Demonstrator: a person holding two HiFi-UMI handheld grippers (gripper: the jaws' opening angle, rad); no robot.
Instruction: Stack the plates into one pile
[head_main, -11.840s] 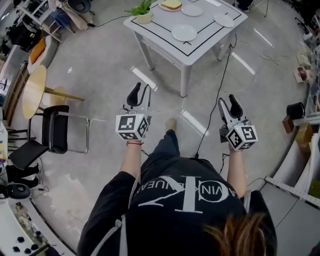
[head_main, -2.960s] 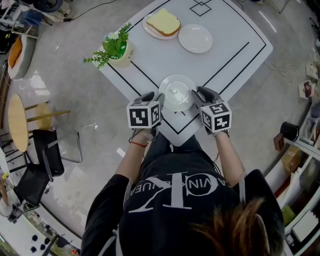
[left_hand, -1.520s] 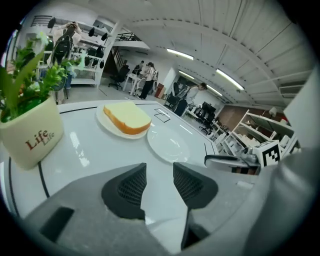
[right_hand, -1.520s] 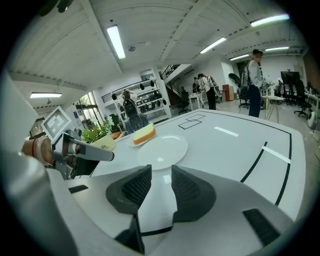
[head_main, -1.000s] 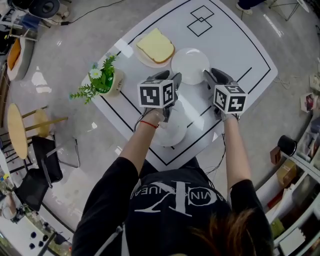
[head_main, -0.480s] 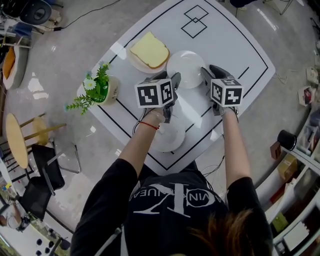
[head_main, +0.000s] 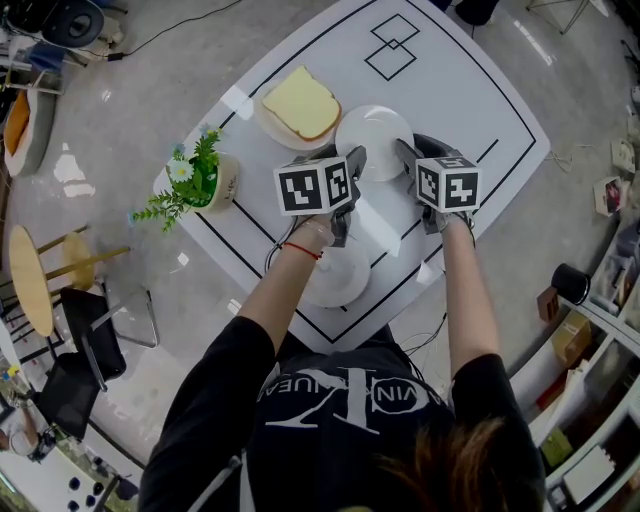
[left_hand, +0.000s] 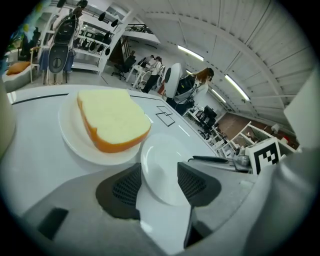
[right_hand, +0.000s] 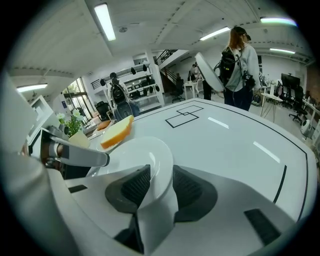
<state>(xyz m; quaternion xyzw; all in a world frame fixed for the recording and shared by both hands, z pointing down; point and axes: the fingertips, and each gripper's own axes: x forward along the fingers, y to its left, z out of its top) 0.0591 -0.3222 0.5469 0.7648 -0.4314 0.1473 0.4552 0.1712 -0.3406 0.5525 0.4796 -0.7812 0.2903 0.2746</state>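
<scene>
Left gripper (head_main: 350, 160) and right gripper (head_main: 403, 150) have travelled up the table (head_main: 480, 90) from the near plate (head_main: 338, 285) to the empty white plate (head_main: 372, 125). It lies flat beside the bread plate (head_main: 272, 130), well apart from the near one. They flank it, I judge, for a two-sided lift. Left fingers (left_hand: 125, 187) have just been opening and right fingers (right_hand: 132, 187) closing; both pairs stand apart with its rim between them.

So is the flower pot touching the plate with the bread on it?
Apart. The head view shows a strip of bare white table between the flower pot and the bread plate.
</scene>
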